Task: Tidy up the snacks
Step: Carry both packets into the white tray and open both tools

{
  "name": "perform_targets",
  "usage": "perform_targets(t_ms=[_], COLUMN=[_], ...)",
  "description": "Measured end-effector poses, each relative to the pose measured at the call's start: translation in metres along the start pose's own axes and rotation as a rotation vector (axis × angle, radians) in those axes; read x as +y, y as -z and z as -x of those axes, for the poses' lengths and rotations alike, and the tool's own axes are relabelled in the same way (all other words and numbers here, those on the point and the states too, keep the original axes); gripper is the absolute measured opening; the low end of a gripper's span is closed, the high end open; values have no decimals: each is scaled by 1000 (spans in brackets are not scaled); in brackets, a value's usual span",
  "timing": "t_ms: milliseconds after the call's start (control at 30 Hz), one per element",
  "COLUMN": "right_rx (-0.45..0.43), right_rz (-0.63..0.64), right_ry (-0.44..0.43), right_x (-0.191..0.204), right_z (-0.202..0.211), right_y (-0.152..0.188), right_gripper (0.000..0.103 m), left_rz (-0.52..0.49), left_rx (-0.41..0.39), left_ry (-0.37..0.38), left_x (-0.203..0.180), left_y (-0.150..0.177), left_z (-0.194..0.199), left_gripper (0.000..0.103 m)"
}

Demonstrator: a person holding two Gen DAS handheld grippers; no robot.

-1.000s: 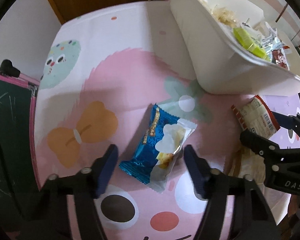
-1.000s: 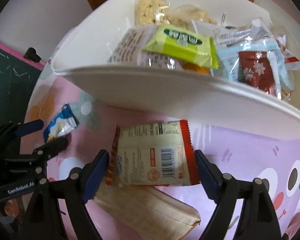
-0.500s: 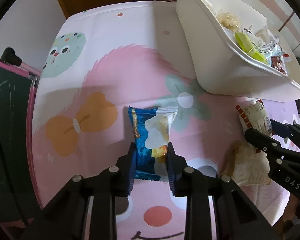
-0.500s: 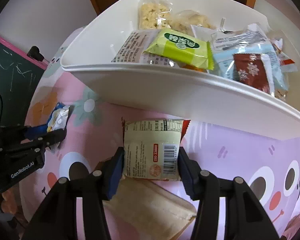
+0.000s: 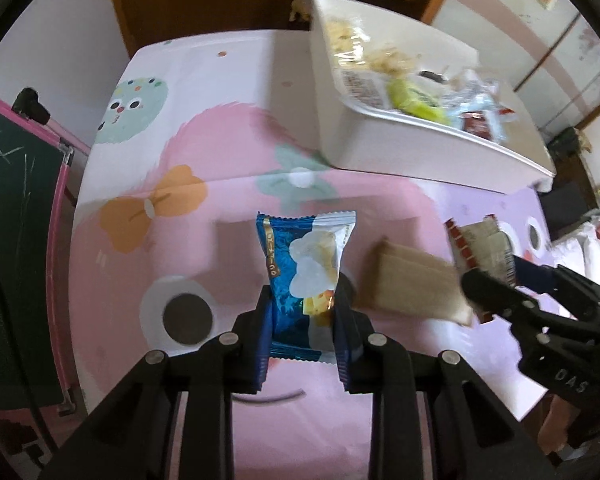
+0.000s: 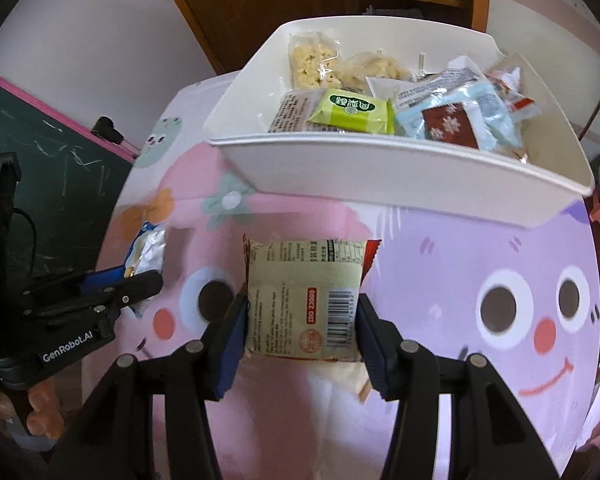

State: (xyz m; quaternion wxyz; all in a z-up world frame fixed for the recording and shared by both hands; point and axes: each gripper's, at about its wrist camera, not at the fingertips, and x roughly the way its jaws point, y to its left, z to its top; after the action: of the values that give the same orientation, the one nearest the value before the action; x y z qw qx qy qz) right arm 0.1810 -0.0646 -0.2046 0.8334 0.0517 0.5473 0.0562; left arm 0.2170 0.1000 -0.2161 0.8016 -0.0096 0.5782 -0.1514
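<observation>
blue snack packet (image 5: 300, 276): shiny foil is seen;
cream packet (image 6: 304, 300): smooth printed plastic;
white bin (image 6: 380, 168): smooth matt plastic;
table cover (image 5: 204, 240): soft-looking printed cloth;
brown pouch (image 5: 412, 284): matt paper

This is a lived-in home, most likely a child's room or playroom. The tabletop (image 5: 236, 92) wears a pastel cover printed with cartoon faces, a bow and a flower. Off its left edge leans a green chalkboard (image 6: 56, 152) in a pink frame, scribbled with chalk. Beyond the far edge stands dark wooden furniture (image 6: 268, 4) with an open shelf holding a pink roll and loose clutter. Toward the far right corner sits a white plastic bin (image 6: 380, 168) heaped with wrapped snacks. Off the right edge, pale sliding panels (image 5: 560, 52) and soft bedding show.
</observation>
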Motion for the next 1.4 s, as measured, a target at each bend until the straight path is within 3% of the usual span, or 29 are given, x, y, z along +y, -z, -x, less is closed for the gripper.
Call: perform_targets(t_ms=[200, 367, 667, 900, 1100, 1400], right_rx=[-45, -131, -343, -445, -480, -457], right_rz=[-26, -30, -29, -29, -30, -14], right_ry=[-16, -12, 25, 67, 114, 157], right_x=[10, 8, -5, -20, -34, -44], right_z=[23, 60, 140, 174, 179, 157], right_y=[11, 2, -56, -108, -149, -196], right_gripper=[52, 52, 53, 53, 53, 53], left_rz=[-31, -55, -101, -126, -140, -118], left_rx=[-44, -118, -279, -385, -421, -383], left_ry=[56, 94, 112, 115, 95, 67], left_x=[-24, -43, -74, -96, -115, -126], left_y=[7, -13, -70, -124, -168, -215], left_z=[35, 68, 132, 162, 163, 127], left_gripper=[25, 25, 25, 25, 25, 25])
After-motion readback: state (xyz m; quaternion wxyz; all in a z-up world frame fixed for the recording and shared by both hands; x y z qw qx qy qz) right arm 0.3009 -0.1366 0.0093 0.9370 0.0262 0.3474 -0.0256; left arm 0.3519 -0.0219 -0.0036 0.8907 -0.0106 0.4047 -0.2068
